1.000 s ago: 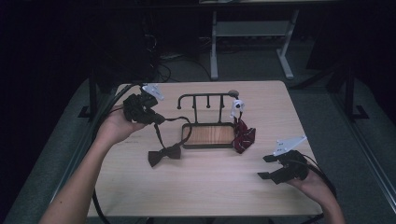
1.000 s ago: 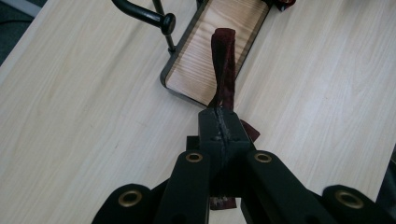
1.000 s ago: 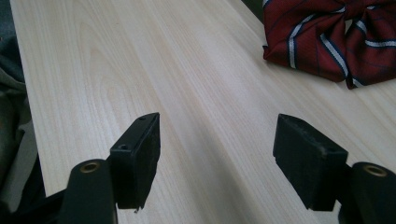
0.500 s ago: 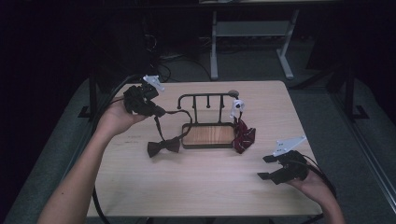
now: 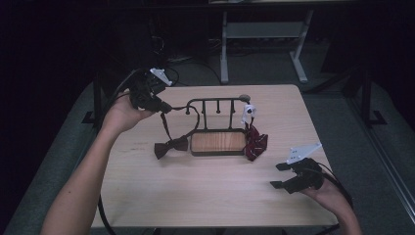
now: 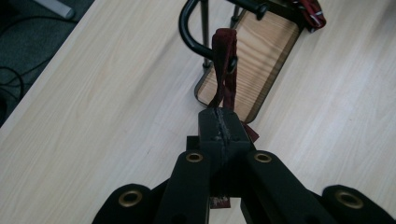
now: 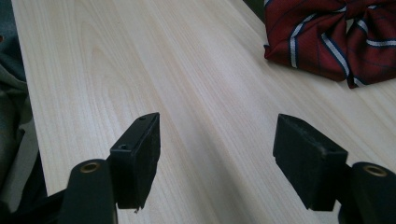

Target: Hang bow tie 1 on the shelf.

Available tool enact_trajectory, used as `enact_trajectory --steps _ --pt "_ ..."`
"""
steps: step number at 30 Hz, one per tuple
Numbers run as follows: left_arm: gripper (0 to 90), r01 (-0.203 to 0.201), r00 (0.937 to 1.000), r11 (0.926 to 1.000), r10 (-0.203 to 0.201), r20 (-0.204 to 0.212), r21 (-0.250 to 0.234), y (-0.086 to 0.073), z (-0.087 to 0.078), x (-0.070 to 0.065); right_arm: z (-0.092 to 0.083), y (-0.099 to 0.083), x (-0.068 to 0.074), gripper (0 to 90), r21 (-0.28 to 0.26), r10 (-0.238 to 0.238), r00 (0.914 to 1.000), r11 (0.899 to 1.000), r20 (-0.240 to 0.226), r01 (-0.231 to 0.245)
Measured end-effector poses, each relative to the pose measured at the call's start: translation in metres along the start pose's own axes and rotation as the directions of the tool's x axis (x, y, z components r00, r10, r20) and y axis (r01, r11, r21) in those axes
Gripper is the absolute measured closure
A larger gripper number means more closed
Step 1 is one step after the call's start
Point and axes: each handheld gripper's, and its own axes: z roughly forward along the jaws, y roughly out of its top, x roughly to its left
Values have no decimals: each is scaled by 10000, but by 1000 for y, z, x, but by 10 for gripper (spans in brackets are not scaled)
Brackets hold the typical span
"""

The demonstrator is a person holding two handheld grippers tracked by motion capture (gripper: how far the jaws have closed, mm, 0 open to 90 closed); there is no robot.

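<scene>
Currently, with our left gripper (image 6: 219,122) clamped on the bow tie strap (image 6: 224,65) and right gripper (image 7: 224,158) jaws apart, further pulling may tip the rack (image 5: 215,105).

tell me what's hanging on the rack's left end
A dark red strap loops over the rack end hook, its other end clamped in the left gripper. The bow tie lies below on the table. The strap's clasp is hidden between the jaws.
</scene>
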Motion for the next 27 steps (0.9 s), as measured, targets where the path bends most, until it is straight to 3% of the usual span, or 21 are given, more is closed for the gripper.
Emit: enact_trajectory --steps 7,19,27 --pt "897 231 9997 9996 -230 -42 176 0 6 7 -1 0 0 317 -1 30 10000 10000 -14 -30" --pt "892 251 9996 9983 -243 -153 525 0 12 11 -2 -1 0 317 -12 30 10000 10000 46 -30" --pt "816 241 9995 9974 -225 -241 676 -3 16 9 -3 -2 -1 316 -36 72 9999 10000 75 -72"
